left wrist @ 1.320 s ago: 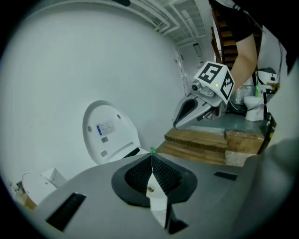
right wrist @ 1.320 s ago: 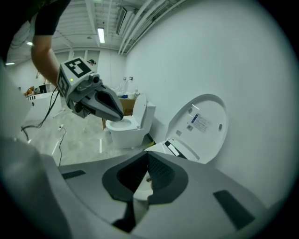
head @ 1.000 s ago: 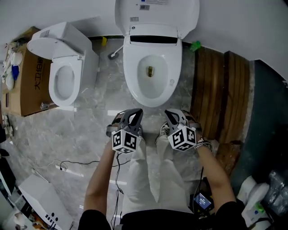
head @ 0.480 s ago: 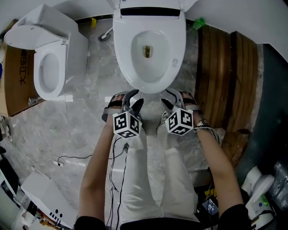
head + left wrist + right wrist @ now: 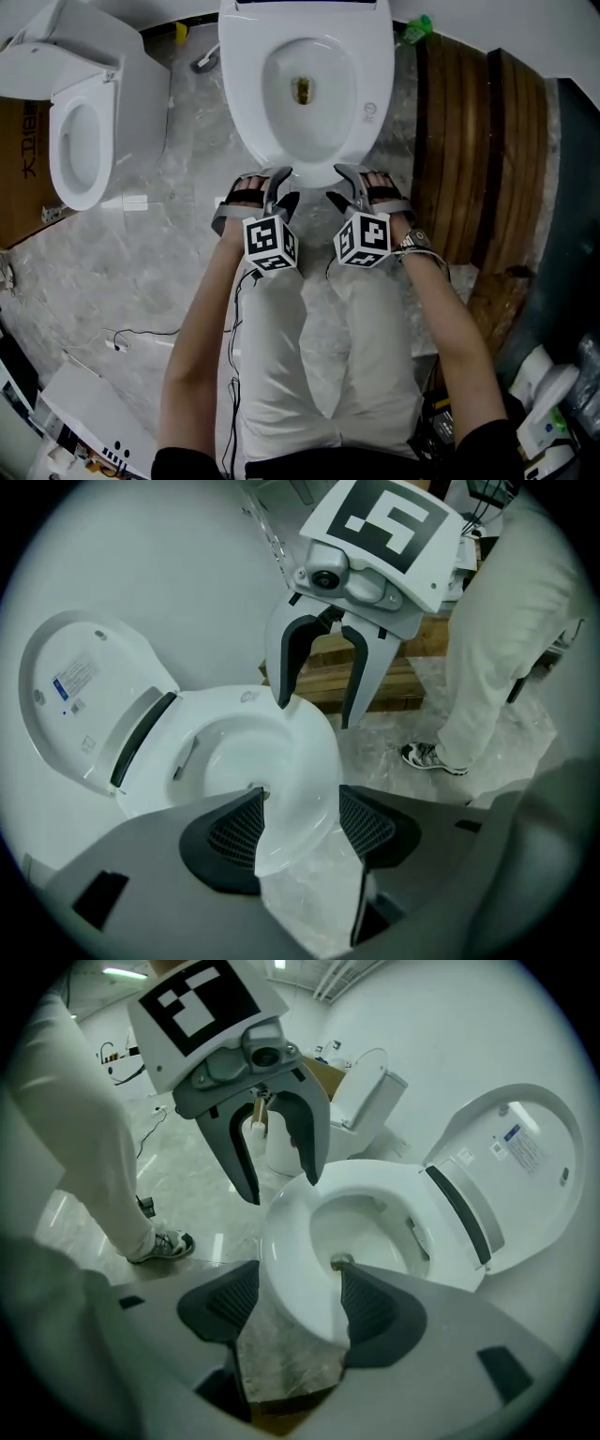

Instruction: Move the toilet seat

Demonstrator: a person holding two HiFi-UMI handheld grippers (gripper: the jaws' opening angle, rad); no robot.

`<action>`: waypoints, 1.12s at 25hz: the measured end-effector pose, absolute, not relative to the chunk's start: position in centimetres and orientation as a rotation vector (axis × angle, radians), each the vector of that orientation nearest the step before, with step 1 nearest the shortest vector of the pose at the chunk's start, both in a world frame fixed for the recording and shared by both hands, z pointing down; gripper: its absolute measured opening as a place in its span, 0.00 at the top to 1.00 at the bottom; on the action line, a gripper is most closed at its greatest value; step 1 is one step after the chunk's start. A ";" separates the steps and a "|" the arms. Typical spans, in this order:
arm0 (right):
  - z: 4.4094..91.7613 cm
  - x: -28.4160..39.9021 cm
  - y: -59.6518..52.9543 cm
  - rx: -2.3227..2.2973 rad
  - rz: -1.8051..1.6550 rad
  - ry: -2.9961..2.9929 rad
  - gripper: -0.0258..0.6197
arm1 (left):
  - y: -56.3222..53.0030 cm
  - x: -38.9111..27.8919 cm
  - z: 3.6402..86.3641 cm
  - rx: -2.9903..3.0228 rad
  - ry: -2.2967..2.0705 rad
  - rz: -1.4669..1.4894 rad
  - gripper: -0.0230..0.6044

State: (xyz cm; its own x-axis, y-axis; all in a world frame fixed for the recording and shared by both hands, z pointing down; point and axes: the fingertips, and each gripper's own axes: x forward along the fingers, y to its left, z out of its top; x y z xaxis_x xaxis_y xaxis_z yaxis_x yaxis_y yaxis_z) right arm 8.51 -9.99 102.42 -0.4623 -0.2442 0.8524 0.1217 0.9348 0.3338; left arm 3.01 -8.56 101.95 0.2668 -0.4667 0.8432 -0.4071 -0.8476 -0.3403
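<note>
Two grippers: the left gripper (image 5: 279, 190) and the right gripper (image 5: 345, 189) sit side by side, one in each hand, at the front edge of the toilet seat (image 5: 246, 112).
Seat position: down flat on the bowl of the middle toilet, with the lid (image 5: 75, 696) raised behind it.
Left fingers (image 5: 220, 841): spread wide, having just been opening; the seat's front rim passes between them, unpinched.
Right fingers (image 5: 380, 1312): likewise released and just been opening, with the same front rim running between them.
Contact: whether any pad brushes the rim is hard to tell from these angles.
Surroundings: a second toilet (image 5: 80, 141) stands at the left and wooden boards (image 5: 469, 169) at the right, with a marbled floor (image 5: 178, 272) beneath.
</note>
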 end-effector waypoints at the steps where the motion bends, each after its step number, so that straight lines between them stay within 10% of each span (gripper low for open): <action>1: 102.9 8.5 -9.9 0.080 -0.443 -2.002 0.55 | -8.7 3.0 102.3 -2.447 0.844 -1.664 0.58; 28: 104.7 7.7 -10.7 0.010 -0.692 -1.832 0.52 | -9.4 3.8 103.1 -2.232 0.664 -1.744 0.54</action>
State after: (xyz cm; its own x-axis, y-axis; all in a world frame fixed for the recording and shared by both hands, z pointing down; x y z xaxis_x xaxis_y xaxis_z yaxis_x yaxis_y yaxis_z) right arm 7.67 -10.75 104.71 -0.3782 -0.3338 0.8635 0.3201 0.8280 0.4603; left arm 3.78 -9.40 103.07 0.1881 -0.4832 0.8551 -0.2074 -0.8705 -0.4463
